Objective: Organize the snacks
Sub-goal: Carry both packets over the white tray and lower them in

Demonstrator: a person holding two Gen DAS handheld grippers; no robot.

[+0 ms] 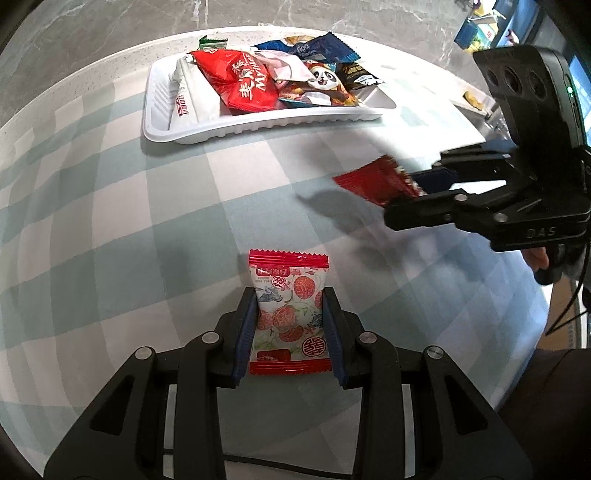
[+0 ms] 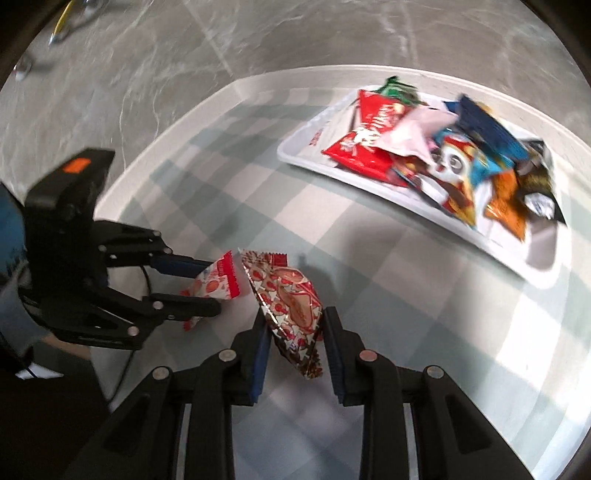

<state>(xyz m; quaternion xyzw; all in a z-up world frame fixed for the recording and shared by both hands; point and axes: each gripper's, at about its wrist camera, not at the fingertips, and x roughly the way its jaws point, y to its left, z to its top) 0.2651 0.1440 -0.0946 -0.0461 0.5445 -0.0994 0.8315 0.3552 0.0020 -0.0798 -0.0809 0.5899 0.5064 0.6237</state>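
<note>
My left gripper [image 1: 290, 295] is shut on a white snack packet with red fruit print and red ends [image 1: 289, 312], low over the checked tablecloth. It also shows in the right wrist view [image 2: 212, 282], held by the left gripper [image 2: 218, 286]. My right gripper [image 2: 293, 317] is shut on a shiny red-and-brown packet [image 2: 291, 306], held tilted above the table; in the left wrist view that packet [image 1: 376, 181] looks red in the right gripper [image 1: 402, 188]. A white tray [image 1: 162, 125] piled with several snack packets sits at the far side.
The table's rounded far edge [image 1: 110, 55] borders a grey marble floor. A tray corner [image 2: 543, 258] at the right holds no packets. A cable [image 1: 258, 461] runs under my left gripper. A shelf with coloured items [image 1: 476, 26] stands far right.
</note>
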